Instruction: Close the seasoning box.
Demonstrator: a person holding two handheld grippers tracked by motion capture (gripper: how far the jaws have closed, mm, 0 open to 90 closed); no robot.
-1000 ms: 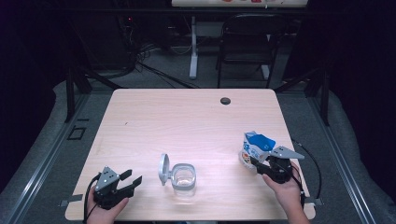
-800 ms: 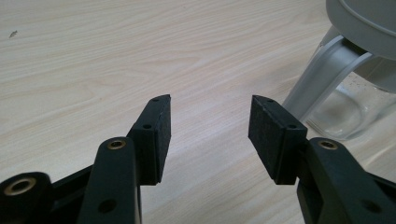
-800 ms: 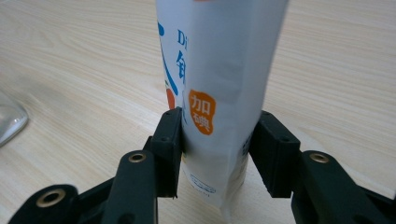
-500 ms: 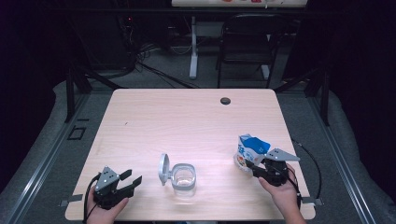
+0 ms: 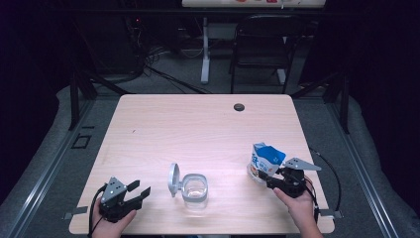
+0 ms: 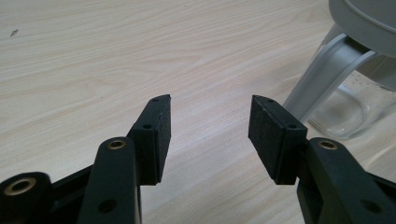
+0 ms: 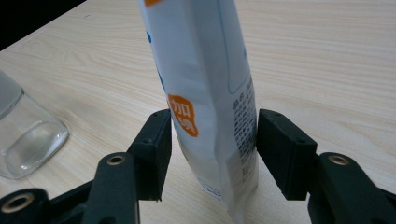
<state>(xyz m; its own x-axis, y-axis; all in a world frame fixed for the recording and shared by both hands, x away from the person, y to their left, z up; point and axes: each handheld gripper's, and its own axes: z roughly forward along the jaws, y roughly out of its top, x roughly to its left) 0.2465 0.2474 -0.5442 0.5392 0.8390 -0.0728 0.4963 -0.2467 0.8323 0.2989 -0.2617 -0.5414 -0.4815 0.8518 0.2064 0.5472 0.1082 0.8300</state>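
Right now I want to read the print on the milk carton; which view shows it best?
The right gripper view: the milk carton stands close up, its text visible. The high view shows it small, upright near the table's right edge.

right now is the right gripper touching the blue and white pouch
Cannot tell. In the right gripper view the pouch stands between the right gripper's jaws, which have just been opening; its sides sit right at both pads with no plain gap or press.

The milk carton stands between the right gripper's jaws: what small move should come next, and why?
Probably back the right gripper straight away from the milk carton. Its jaws have just been opening, the carton stands upright on the table, and a slim gap shows at the right pad, while the left pad is very near or touching. A straight retreat should avoid tipping it toward the glass jar.
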